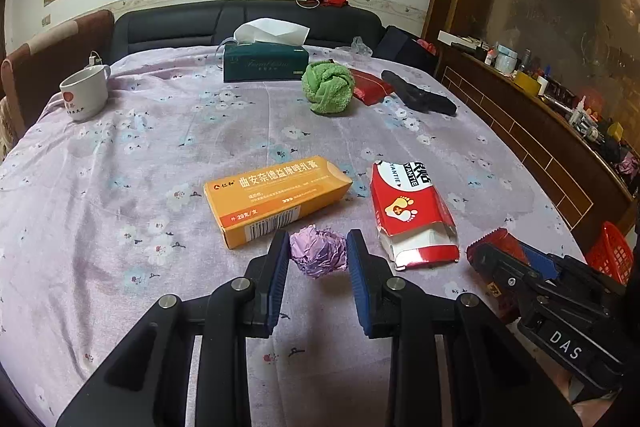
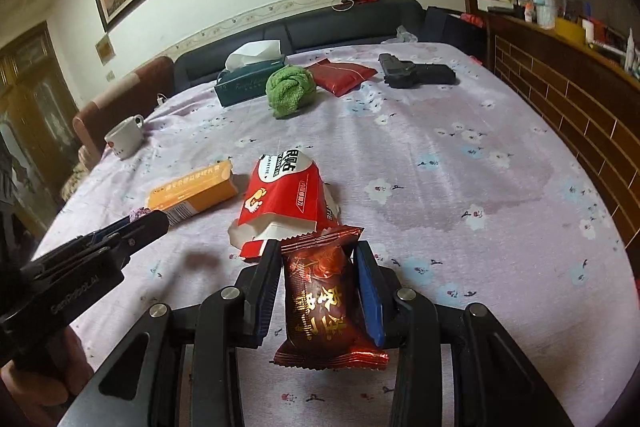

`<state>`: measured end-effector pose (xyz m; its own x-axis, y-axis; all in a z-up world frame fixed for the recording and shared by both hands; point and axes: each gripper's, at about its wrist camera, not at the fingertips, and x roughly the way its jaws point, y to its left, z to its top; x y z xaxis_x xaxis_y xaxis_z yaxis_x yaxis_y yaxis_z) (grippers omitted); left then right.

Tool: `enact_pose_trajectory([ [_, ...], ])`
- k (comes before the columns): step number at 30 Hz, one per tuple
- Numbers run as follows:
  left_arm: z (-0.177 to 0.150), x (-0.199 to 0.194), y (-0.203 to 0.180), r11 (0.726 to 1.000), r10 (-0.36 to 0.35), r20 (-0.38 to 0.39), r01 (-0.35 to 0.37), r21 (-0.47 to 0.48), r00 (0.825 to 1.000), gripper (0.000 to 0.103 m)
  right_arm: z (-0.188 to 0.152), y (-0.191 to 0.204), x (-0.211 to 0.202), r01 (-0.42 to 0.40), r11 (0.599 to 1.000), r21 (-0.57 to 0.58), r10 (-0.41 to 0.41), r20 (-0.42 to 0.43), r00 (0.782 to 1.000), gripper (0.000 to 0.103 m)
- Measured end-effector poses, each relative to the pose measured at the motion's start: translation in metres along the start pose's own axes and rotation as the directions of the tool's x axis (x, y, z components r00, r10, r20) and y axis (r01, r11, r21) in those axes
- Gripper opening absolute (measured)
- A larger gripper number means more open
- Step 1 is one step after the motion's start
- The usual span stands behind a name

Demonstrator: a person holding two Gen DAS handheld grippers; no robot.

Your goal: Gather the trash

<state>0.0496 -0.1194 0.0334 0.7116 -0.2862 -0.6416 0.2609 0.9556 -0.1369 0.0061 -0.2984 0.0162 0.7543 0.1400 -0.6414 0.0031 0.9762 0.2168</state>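
Lilac floral cloth covers the table (image 1: pixel 120 155). From the left wrist, the left gripper (image 1: pixel 318 255) pinches a crumpled purple wad (image 1: pixel 318 253) near the front edge, beside an orange box (image 1: pixel 276 199) and a torn red packet (image 1: pixel 412 215).

From the right wrist, the right gripper (image 2: pixel 318 279) clamps a dark red snack wrapper (image 2: pixel 320 291) lengthwise, just in front of that packet (image 2: pixel 288 199).

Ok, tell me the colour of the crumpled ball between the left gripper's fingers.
The crumpled ball is pale purple, a shiny lilac foil look; the left wrist view shows it best.
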Motion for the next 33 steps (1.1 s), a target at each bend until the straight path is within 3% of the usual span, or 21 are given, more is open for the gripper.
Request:
enact_pose_trajectory([
  [19,-0.001,0.003,-0.001,1.000,0.003,-0.012,-0.003,0.006,1.000,0.028,-0.003,0.009,0.000,0.026,0.998,-0.063,-0.027,-0.003,1.000,0.040],
  [33,-0.001,0.005,0.003,1.000,0.005,-0.022,-0.005,-0.010,1.000,0.028,-0.008,0.010,0.023,0.001,0.998,-0.069,-0.011,-0.142,0.990,0.043],
])
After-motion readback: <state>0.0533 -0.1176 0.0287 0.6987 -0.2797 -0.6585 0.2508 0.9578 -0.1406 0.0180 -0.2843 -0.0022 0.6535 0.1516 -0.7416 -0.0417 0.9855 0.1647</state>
